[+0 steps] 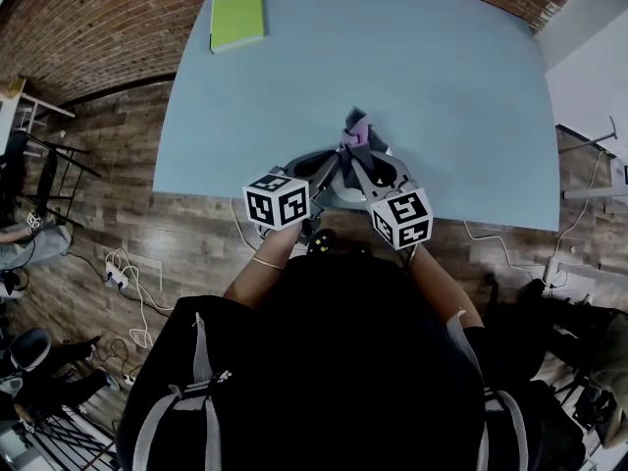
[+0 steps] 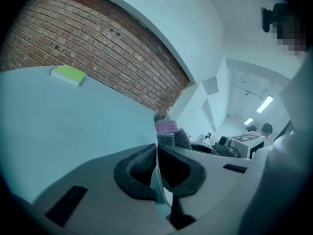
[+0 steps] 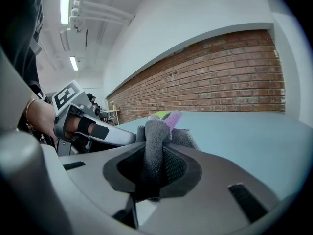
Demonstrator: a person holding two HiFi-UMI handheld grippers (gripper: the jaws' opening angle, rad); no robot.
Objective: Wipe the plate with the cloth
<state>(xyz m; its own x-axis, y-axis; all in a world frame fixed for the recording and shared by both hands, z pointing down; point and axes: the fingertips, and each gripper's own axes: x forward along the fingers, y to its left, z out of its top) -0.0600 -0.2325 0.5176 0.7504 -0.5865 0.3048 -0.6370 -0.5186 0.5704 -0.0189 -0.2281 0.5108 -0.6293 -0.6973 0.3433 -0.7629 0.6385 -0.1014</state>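
A grey cloth with a purple edge [image 1: 357, 131] is bunched between the pads of my right gripper [image 1: 361, 170], which is shut on it; in the right gripper view the cloth [image 3: 154, 148] fills the jaws of that gripper [image 3: 155, 166]. My left gripper [image 1: 328, 171] is shut on the thin pale rim of the plate [image 2: 157, 181]. In the head view only a sliver of the plate [image 1: 340, 197] shows under both grippers. The left gripper [image 2: 157, 153] sits just left of the cloth [image 2: 168, 131], and the two grippers are close together, near the table's front edge.
The light blue table [image 1: 442, 96] stretches away behind the grippers. A green book [image 1: 236, 18] lies at its far left corner, also visible as the book [image 2: 68, 74] in the left gripper view. A brick wall [image 3: 220, 87] stands beyond the table.
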